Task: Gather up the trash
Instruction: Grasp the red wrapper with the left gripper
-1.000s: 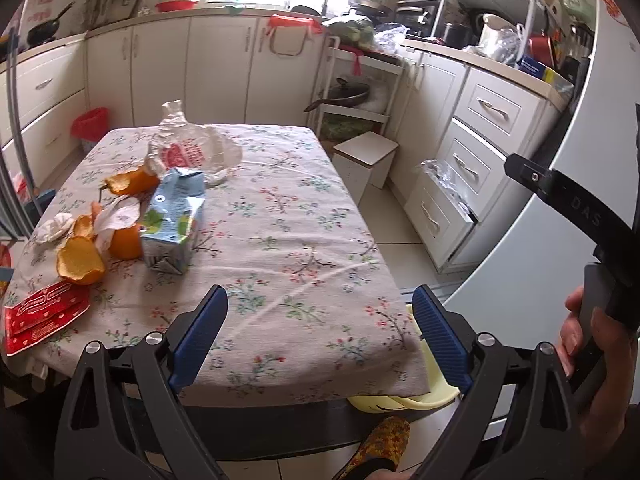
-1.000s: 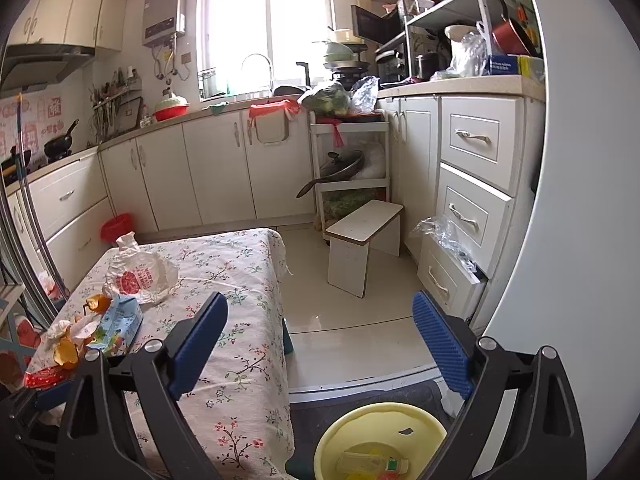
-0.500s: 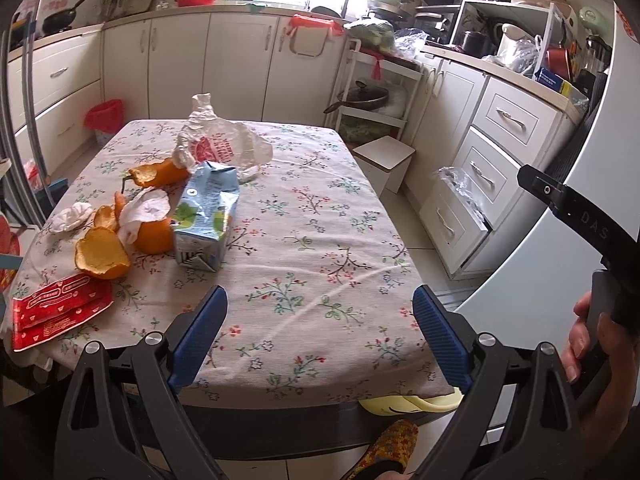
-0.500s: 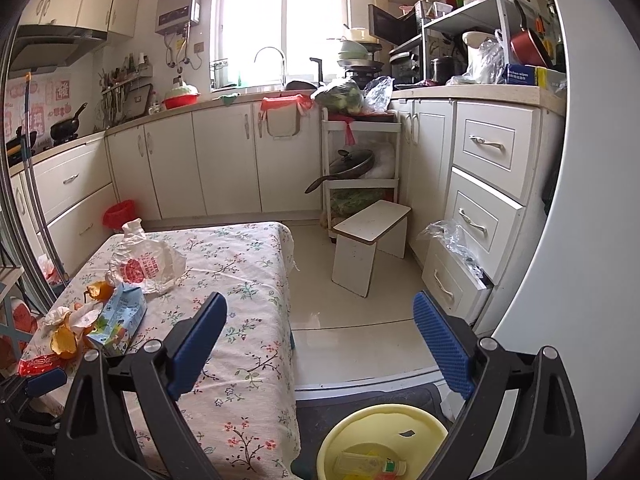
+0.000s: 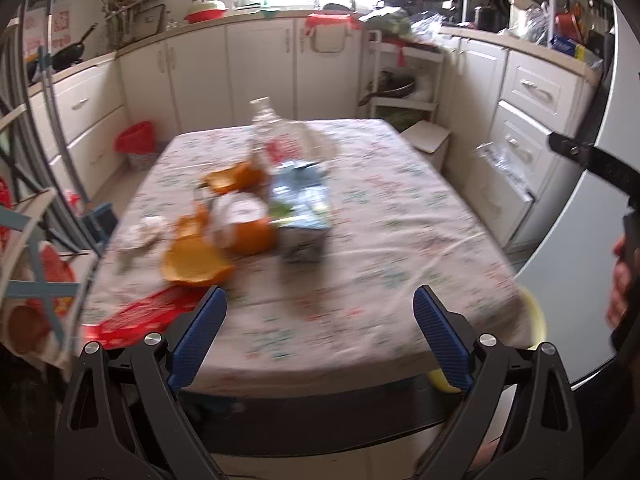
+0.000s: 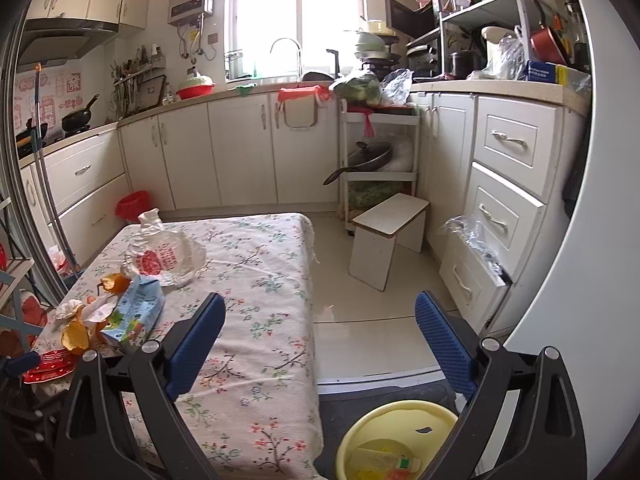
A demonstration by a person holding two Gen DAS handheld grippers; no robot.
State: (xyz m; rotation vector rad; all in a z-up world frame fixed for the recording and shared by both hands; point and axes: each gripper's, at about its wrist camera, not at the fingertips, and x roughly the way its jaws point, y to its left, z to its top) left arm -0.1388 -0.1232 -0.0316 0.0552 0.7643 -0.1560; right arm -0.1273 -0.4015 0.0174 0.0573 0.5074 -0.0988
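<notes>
Swinging left since a second ago, the left gripper (image 5: 319, 330) now faces the trash heap, jaws apart and empty above the counter's (image 6: 256, 280) near edge. Orange peels (image 5: 196, 260), a milk carton (image 5: 302, 216) and a red wrapper (image 5: 140, 314) crowd the left edge. Right gripper (image 6: 320, 338) hangs apart over a yellow bin (image 6: 384, 432).

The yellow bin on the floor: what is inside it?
The yellow bin holds a flat yellowish packet and a small colourful wrapper. The right hand-held gripper hides part of its inside.
</notes>
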